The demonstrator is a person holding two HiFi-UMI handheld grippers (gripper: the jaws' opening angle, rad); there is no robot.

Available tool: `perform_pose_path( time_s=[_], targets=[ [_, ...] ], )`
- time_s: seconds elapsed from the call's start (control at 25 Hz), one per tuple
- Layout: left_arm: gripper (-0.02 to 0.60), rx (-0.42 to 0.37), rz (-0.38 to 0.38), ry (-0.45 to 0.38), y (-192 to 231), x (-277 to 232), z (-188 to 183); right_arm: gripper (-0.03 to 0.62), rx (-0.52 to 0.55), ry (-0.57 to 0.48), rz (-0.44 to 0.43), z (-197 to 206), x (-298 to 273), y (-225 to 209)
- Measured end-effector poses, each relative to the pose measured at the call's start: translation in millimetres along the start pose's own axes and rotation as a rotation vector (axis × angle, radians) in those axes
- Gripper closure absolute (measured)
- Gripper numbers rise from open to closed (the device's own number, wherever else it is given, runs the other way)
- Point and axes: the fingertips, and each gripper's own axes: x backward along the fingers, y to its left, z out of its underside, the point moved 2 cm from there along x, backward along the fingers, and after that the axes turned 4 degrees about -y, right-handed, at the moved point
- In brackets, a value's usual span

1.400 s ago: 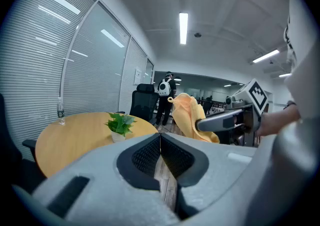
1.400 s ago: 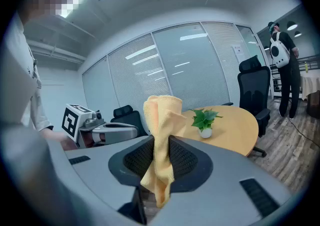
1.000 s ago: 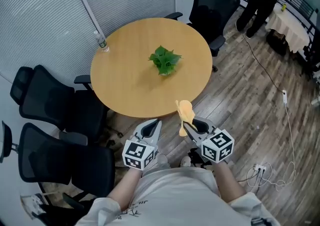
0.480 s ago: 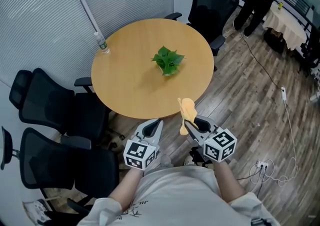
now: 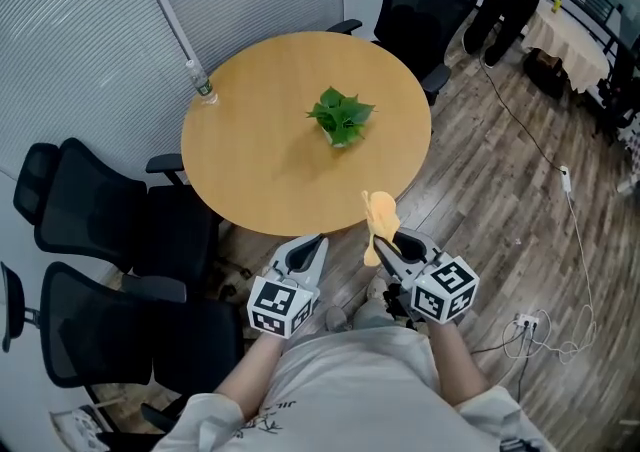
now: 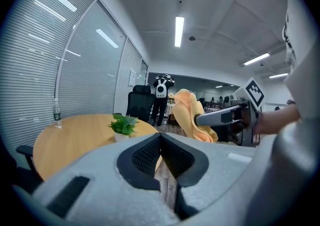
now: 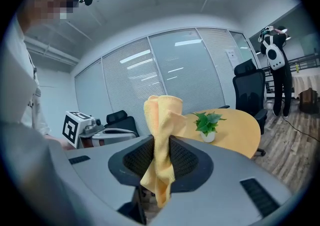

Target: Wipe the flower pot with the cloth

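Right gripper (image 5: 388, 243) is clamped on the soft, limp cloth (image 5: 377, 219); left gripper (image 5: 308, 246) is closed and empty. Flower pot (image 5: 341, 138) stands mid-table (image 5: 250, 185), well apart from both. We judge the pot light and tippable: brace its rim and wipe gently.

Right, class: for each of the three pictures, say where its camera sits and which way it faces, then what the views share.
Head view: on the person's head, facing steeply down at the table and plant; shows the shirt, left gripper and right gripper.
Left gripper view: on the left gripper, facing along its shut jaws toward the table; shows the right hand.
Right gripper view: on the right gripper, facing along jaws shut on the cloth; shows the shirt at left.
Shared: all three show table, plant and cloth.
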Motion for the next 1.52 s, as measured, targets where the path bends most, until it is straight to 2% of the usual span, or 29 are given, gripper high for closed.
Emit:
perform_pose_path(
  time_s=[0.36,1.04,1.52],
  targets=[
    [0.571,0.006,0.012,0.016,15,-36,3,0.508,-0.021,0.012,0.005,0,-19,-35],
    [0.571,0.020,-0.044,-0.024,67,-173,-40,0.508,0.004,0.023,-0.053,-67,-85,-165],
    [0.571,0.026,-0.097,-0.047,78,-232,-51,0.508,0.033,0.047,-0.109,-85,-106,-225]
  ],
)
